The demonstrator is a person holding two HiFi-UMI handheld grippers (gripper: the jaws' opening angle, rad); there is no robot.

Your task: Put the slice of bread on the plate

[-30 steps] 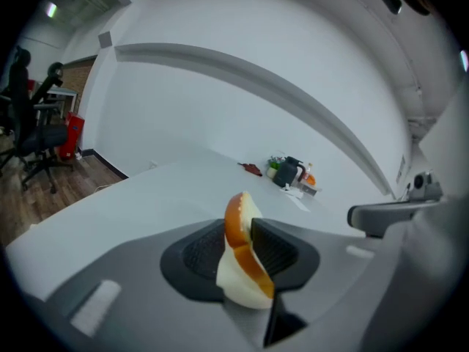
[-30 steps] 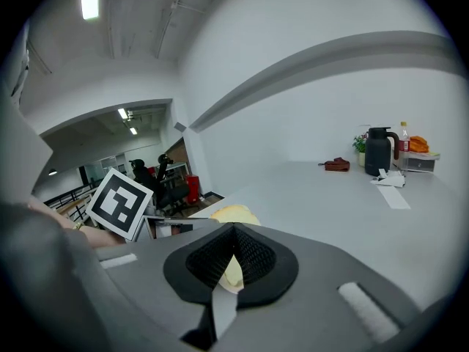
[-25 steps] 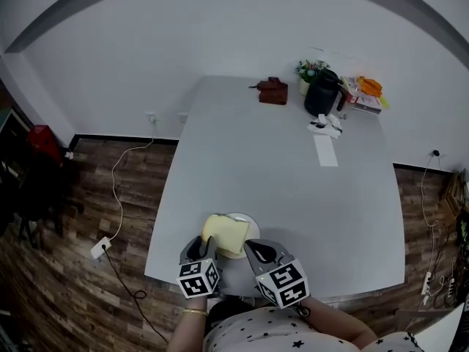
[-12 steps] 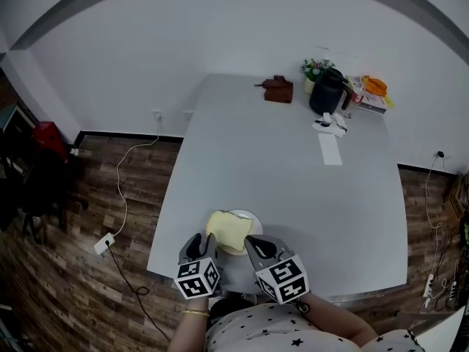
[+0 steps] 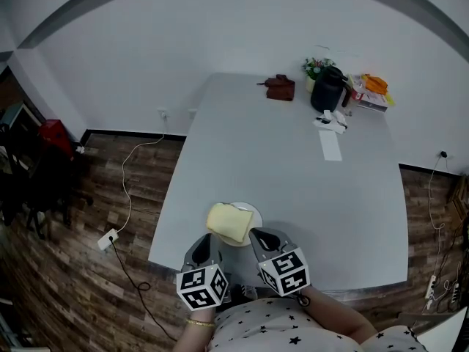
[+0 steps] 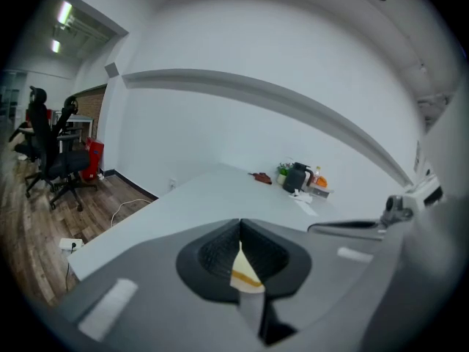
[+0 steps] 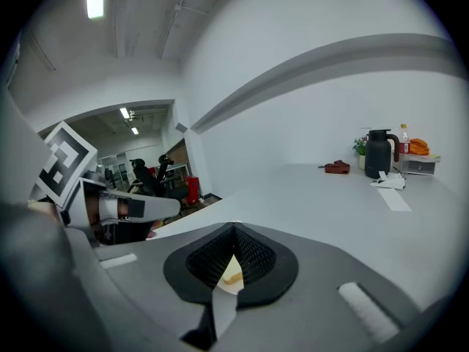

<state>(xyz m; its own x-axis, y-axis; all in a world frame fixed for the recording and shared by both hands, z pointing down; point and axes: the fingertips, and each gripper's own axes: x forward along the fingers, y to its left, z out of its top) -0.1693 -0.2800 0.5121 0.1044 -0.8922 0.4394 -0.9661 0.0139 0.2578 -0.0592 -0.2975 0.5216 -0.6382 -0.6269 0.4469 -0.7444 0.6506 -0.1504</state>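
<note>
A pale yellow slice of bread point(image 5: 228, 223) lies on the small white plate point(image 5: 249, 213) near the front edge of the grey table point(image 5: 293, 182). Just short of the bread on the near side, my left gripper point(image 5: 207, 239) is shut with nothing held. Beside it to the right, my right gripper point(image 5: 258, 235) is also shut and empty, close to the plate. In the left gripper view the jaws of the left gripper point(image 6: 239, 224) meet, and a bit of bread point(image 6: 244, 274) shows below them. The right gripper view shows the right gripper point(image 7: 234, 228) with its jaws together over the bread point(image 7: 231, 276).
At the table's far end stand a black kettle point(image 5: 327, 89), a brown object point(image 5: 280, 87), a small plant point(image 5: 314, 68), orange items point(image 5: 374, 86) and a paper strip point(image 5: 330, 146). A cable and socket point(image 5: 108, 238) lie on the wooden floor at left.
My left gripper has drawn back and up from the bread's near edge and shut. The bread rests on the plate. The right gripper has hardly moved.
</note>
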